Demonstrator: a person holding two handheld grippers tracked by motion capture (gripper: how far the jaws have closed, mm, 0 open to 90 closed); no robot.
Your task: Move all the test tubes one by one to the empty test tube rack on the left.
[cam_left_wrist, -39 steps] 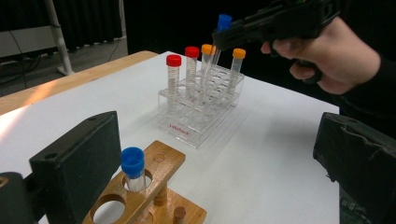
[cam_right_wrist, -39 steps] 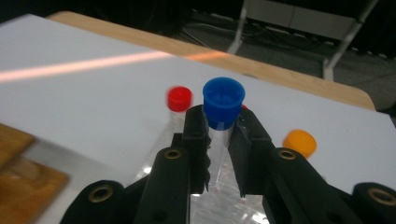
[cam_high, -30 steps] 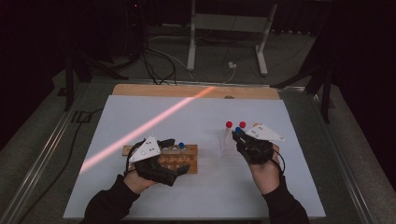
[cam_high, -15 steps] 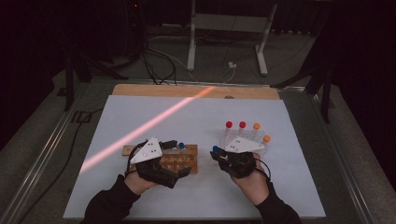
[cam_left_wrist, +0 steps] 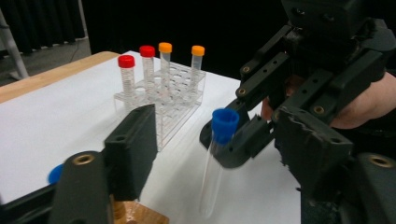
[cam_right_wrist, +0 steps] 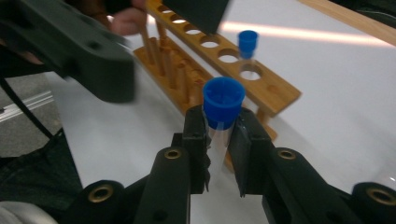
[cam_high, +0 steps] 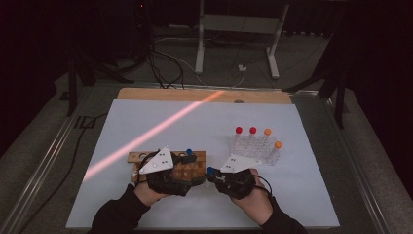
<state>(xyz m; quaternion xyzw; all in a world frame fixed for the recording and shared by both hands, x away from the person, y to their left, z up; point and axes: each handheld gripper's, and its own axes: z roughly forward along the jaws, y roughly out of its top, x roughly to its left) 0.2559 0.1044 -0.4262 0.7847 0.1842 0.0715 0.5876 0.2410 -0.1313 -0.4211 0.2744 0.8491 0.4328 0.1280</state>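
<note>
One blue-capped tube sits in the wooden rack, right gripper clamps a second tube, left gripper half-open, apparently empty, four remain in the clear rack.

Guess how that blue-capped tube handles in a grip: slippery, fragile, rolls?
The blue-capped tube looks clear, thin-walled and smooth, so probably slippery and crackable if squeezed hard. It seems empty, so likely light. Round and slim, it would probably roll if laid on the white mat.

The far and left parts of the surface lie bare, open to pass. Near the front, the wooden rack and the clear rack (capped tubes upright in it) block, with a narrow gap between.
</note>
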